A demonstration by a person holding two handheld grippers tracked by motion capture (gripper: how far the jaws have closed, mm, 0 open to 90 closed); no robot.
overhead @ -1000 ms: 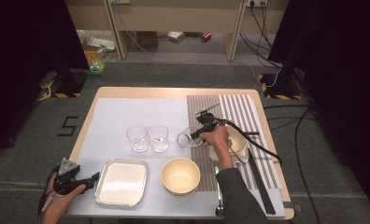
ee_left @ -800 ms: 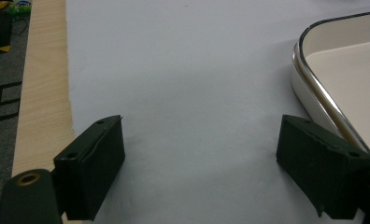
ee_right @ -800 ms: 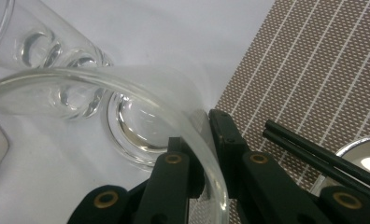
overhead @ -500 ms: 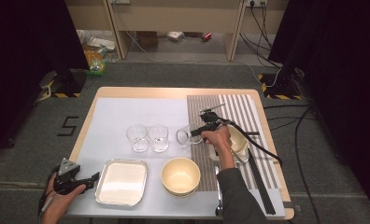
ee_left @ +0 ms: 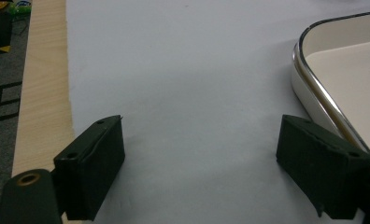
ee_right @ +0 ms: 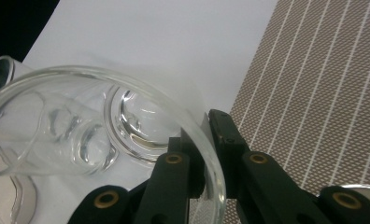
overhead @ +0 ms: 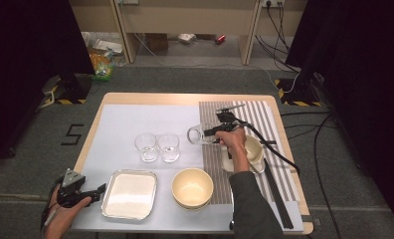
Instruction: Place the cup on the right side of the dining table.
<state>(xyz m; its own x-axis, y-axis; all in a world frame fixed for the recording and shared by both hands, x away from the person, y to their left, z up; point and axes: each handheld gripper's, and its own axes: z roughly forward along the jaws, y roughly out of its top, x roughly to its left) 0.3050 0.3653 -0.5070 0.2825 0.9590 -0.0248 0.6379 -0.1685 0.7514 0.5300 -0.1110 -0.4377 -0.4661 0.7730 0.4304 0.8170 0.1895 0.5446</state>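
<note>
Right gripper (overhead: 211, 133) has its jaws pinched shut on the rim wall of a clear glass (overhead: 197, 134), one jaw inside the mouth, one outside; clear in the right gripper view, glass (ee_right: 94, 140), gripper (ee_right: 206, 154). In the high view the glass is tipped on its side in the air, long axis roughly 9-to-3, base toward 9 o'clock, mouth toward the hand at 3 o'clock, hanging over the seam between the pale mat and the striped mat (overhead: 264, 149). Two more glasses (overhead: 157, 147) stand upright at about 8 o'clock from it, near but apart; a free spot beside them looks like the likely set-down, so the glass would need righting, base down, first. Right hand is the only one near; left gripper (overhead: 85, 193) sits far off at the worktop's near-left corner, jaws wide open, holding nothing, just left of the metal tray (overhead: 130, 194), tray rim (ee_left: 314, 88) by one jaw. Cream bowl (overhead: 192, 187) at 6 o'clock of the held glass. Hard to tell: glass height over the worktop (overhead: 135, 117), transparent edges blur; the white dish under the right forearm is partly hidden.
</note>
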